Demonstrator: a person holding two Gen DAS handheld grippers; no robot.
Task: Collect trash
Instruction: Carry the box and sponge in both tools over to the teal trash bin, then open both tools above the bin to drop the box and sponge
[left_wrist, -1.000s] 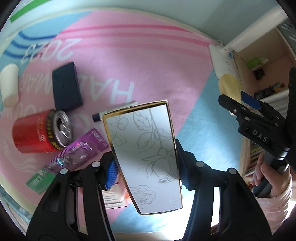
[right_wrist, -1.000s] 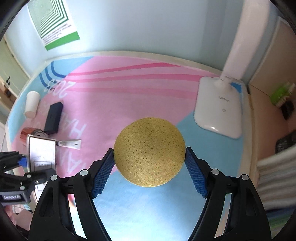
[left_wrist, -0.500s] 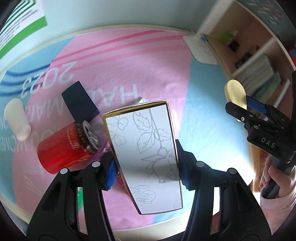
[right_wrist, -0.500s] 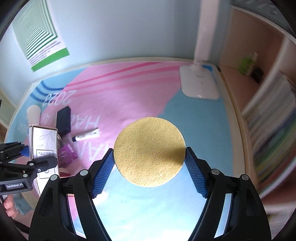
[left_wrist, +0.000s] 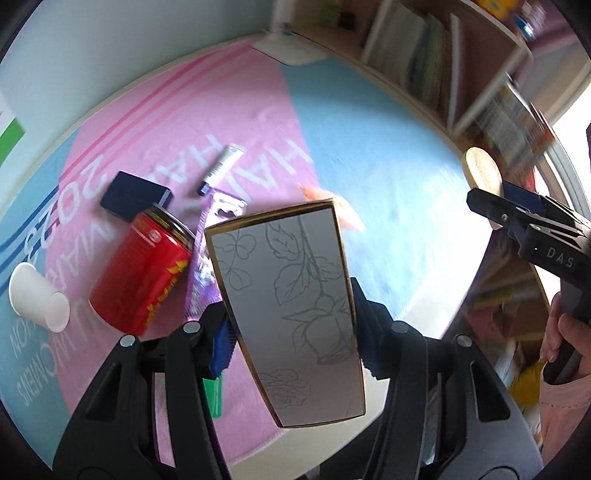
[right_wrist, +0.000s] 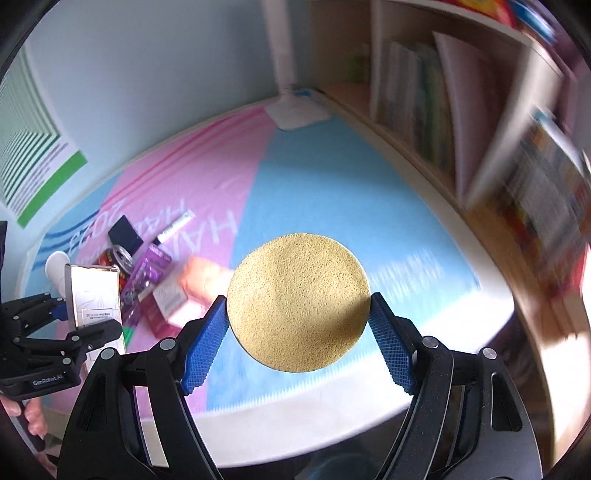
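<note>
Both hands had swung away from the desk (right_wrist: 332, 184): left gripper (left_wrist: 291, 332) clamped the white flower-printed carton (left_wrist: 291, 306), right gripper (right_wrist: 297, 332) the round yellow sponge (right_wrist: 297, 301), probably bin-bound.

Look to the upper right of both views and you'll see a wooden bookshelf (right_wrist: 458, 122) packed with blurred books (left_wrist: 417, 70). At the top centre a white lamp base (right_wrist: 297, 114) sits on the pink and blue mat (right_wrist: 332, 192), and a green-striped poster (right_wrist: 33, 155) hangs on the wall at far left
</note>
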